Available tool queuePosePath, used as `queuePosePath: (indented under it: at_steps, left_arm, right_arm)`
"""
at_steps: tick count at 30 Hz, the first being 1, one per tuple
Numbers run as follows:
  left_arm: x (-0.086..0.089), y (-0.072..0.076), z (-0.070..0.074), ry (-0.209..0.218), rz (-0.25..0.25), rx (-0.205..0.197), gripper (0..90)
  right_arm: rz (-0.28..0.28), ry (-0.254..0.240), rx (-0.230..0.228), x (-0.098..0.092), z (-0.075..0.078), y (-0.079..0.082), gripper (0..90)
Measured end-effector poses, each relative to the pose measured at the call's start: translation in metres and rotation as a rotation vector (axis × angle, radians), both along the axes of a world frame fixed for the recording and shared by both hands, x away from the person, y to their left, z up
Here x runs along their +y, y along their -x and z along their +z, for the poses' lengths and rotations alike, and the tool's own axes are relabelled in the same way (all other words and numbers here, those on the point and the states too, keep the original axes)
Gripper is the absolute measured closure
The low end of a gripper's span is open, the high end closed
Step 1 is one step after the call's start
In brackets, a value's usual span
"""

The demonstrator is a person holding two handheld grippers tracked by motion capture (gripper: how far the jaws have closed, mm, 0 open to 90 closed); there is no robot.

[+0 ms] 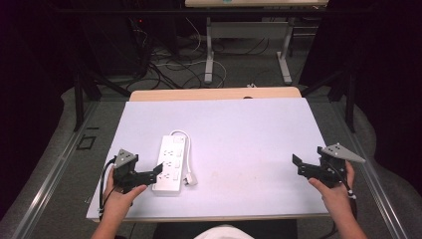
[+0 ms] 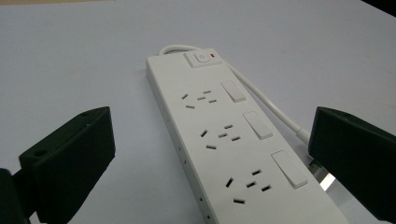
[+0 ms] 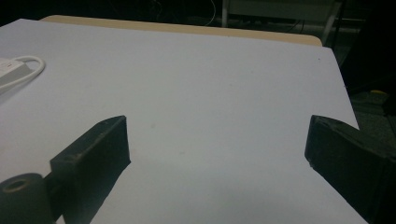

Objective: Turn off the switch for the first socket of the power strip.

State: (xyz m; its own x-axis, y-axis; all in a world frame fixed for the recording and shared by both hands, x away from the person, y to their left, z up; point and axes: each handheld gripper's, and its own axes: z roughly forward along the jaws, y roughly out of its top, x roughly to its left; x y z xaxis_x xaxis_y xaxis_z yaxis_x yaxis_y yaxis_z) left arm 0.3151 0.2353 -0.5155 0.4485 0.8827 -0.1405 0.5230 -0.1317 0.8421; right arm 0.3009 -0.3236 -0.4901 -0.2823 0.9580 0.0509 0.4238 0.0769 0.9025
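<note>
So there's a white power strip [image 1: 171, 163] lying flat on the white-covered counter [image 1: 249, 134], over on the person's left side and toward the near edge. It's got three socket groups with a rocker switch [image 2: 258, 125] next to each, plus a main button with a little red light at the far end. Its white cord [image 1: 186, 149] loops out from the far end and runs back down the right side to the plug [image 1: 189, 180] sitting by the near corner. The left tool [image 1: 152, 175] is right up against the strip's near-left side, jaws spread wide apart with nothing between them but the strip ahead. The right tool [image 1: 298, 166] is well apart from all that, over by the counter's right edge, jaws also wide apart over bare surface.
</note>
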Motion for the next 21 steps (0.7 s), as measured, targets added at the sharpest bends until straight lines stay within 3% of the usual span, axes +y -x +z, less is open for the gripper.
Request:
queuePosePath:
  at_steps: [5, 7, 9, 21]
  left_arm:
    - [0.002, -0.001, -0.001, 0.005, 0.008, -0.003, 0.3]
    - [0.003, -0.001, -0.001, 0.0, 0.009, 0.002, 0.3]
    - [0.003, -0.001, -0.002, -0.004, 0.012, 0.012, 0.5]
    - [0.0, 0.001, 0.003, -0.006, -0.002, 0.0, 2.9]
  right_arm:
    - [-0.004, -0.001, 0.023, 0.0, -0.013, -0.001, 6.1]
    - [-0.004, -0.007, 0.018, 0.002, -0.014, -0.001, 6.0]
    - [0.014, 0.016, 0.015, 0.004, -0.016, -0.001, 6.1]
    - [0.016, 0.029, 0.016, 0.009, -0.018, 0.003, 6.1]
